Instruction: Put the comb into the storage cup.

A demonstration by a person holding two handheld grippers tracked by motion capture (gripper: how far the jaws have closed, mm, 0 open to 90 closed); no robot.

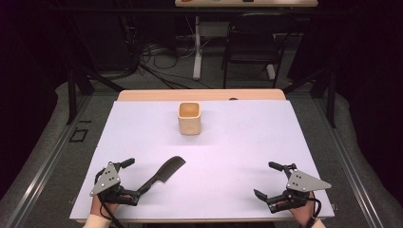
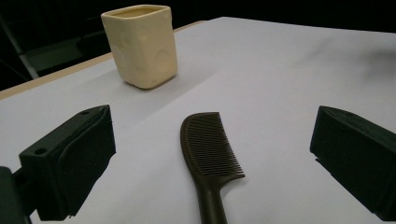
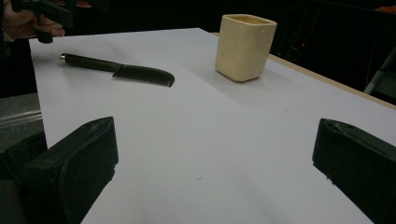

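A dark comb (image 1: pixel 164 174) lies lower left on the white table (image 1: pixel 237 142), its handle between the spread left tongs (image 1: pixel 129 180); a cream cup (image 1: pixel 190 118) stands upper centre.

High view overhead facing forward, both gripper views low, close, sharing comb (image 2: pixel 208 154) and cup (image 3: pixel 245 46)

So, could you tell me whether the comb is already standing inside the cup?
No, the comb lies flat on the white table, well apart from the cup, which stands upright farther back.
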